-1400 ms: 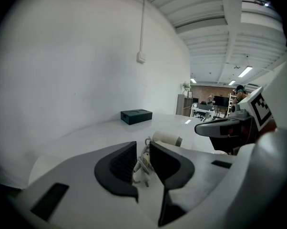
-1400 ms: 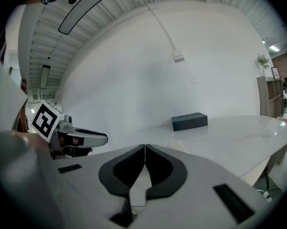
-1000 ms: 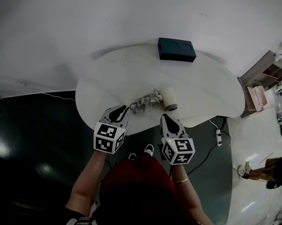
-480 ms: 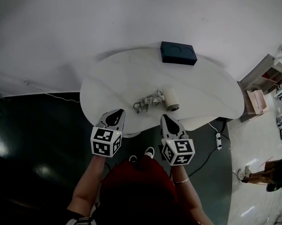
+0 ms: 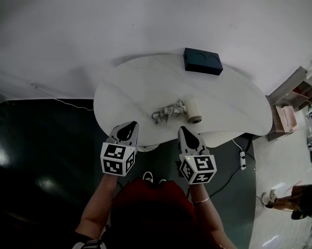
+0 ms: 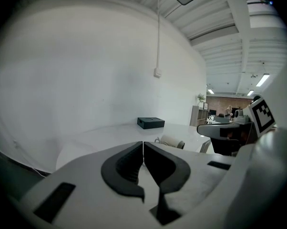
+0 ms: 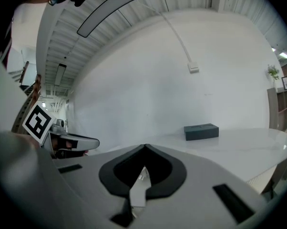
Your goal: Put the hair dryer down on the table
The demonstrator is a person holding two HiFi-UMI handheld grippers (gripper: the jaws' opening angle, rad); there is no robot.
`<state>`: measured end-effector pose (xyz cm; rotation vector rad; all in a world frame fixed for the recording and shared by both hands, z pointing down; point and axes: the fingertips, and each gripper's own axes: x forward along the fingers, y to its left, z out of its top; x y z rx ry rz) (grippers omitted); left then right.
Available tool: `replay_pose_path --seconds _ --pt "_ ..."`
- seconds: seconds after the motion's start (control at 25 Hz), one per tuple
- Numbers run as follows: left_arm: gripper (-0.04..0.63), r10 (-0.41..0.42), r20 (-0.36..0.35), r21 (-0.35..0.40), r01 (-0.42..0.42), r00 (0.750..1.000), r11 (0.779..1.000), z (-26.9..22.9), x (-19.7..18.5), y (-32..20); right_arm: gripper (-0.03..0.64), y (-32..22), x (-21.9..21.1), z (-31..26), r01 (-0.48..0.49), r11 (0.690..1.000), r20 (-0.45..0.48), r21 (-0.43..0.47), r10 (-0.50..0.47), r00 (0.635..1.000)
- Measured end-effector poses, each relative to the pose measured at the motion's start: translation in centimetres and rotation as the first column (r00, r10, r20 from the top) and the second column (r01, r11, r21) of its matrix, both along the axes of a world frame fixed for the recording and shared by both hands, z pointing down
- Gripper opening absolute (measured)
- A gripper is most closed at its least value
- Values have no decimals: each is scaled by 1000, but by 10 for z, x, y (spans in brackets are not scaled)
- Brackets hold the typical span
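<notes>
Hair dryer (image 5: pixel 191 109) lies on the table (image 5: pixel 119 82) just ahead of the right gripper (image 5: pixel 183 132) — not touching it. Left gripper (image 5: pixel 129 127) and right are both pressed together, pinching nothing.

This looks like an open-plan office or studio workspace. A rounded white table (image 5: pixel 145 82) stands by a bare white wall (image 5: pixel 119 19) on a dark glossy floor (image 5: pixel 42 149), under a ribbed ceiling (image 6: pixel 215 13) with long strip lights (image 6: pixel 263 80). An open shelf unit (image 5: pixel 296 90) stands to the right, a power strip (image 5: pixel 242 153) lies on the floor with its cable, and far off a potted plant (image 6: pixel 200 98) tops a cabinet near a brick wall (image 6: pixel 229 101).
</notes>
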<state>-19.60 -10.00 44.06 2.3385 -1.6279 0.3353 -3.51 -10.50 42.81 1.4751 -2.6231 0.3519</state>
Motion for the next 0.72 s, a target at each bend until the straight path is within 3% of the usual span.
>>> replay_pose_path --seconds 0.72 --pt "29 -100 -4 29 100 995 995 -10 10 36 15 24 18 -7 56 998 -3 33 -56 998"
